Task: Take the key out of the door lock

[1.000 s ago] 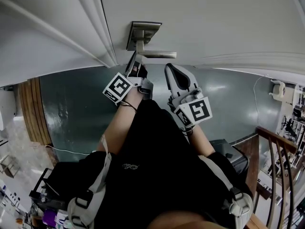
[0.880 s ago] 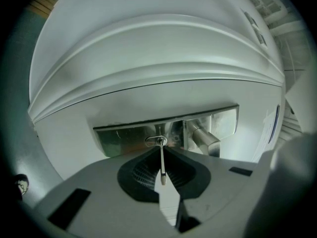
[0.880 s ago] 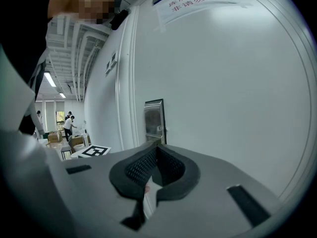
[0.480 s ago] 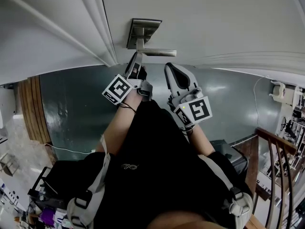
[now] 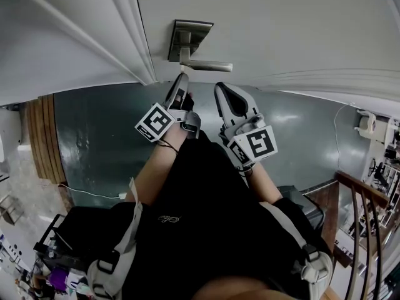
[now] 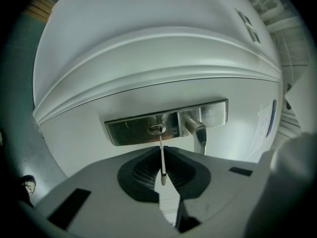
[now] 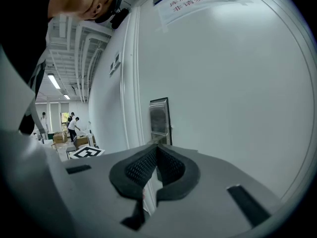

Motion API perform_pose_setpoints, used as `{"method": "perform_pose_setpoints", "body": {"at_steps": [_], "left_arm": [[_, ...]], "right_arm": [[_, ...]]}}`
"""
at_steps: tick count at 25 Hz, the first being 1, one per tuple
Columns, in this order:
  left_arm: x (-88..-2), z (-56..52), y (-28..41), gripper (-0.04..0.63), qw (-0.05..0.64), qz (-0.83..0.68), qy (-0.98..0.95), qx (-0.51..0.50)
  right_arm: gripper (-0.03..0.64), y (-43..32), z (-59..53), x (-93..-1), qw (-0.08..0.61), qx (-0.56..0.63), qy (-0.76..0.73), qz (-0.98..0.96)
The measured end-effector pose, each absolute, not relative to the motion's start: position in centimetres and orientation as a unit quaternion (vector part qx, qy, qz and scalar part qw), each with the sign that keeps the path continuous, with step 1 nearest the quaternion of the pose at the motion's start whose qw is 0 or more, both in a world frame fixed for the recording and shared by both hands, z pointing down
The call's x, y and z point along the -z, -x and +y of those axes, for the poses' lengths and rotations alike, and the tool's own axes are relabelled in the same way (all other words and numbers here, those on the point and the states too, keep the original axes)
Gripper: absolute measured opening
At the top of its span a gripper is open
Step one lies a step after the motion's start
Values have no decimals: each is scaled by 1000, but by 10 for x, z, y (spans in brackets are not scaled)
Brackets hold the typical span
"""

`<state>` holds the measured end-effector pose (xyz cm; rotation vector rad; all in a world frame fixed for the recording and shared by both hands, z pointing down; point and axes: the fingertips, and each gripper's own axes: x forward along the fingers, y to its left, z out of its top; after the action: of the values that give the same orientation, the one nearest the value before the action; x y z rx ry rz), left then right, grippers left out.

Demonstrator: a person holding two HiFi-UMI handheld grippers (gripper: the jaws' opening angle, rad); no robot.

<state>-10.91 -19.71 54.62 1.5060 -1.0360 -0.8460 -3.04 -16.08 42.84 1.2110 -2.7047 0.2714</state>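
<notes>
Left gripper (image 6: 162, 148) pinches the key (image 6: 161, 160) edge-on between nearly closed jaws. The thin blade runs up to the keyhole (image 6: 157, 129) in the steel lock plate (image 6: 130, 131); whether its tip sits inside the slot is hard to tell. Beside the keyhole, the lever handle (image 6: 199, 137) projects from the same plate on the white door (image 5: 281, 24). Right gripper (image 7: 157, 148), jaws pressed together on nothing, hovers just beside the left one, close to the door.

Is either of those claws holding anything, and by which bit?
The left gripper pinches the key by its near end, away from the lock; the right gripper holds nothing.
</notes>
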Motion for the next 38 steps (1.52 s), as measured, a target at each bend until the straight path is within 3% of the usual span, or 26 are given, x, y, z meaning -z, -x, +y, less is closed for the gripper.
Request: {"method": "perform_pose_setpoints", "body": {"at_steps": [14, 29, 38], "left_arm": [[-522, -151, 111, 37, 511, -453, -648, 337], [-485, -123, 112, 37, 373, -555, -705, 237], [-486, -108, 104, 37, 295, -610, -725, 127]], "right_arm": [[8, 24, -143, -421, 80, -93, -385, -915], [8, 10, -135, -431, 82, -100, -341, -931], [8, 5, -136, -462, 101, -102, -320, -936]]}}
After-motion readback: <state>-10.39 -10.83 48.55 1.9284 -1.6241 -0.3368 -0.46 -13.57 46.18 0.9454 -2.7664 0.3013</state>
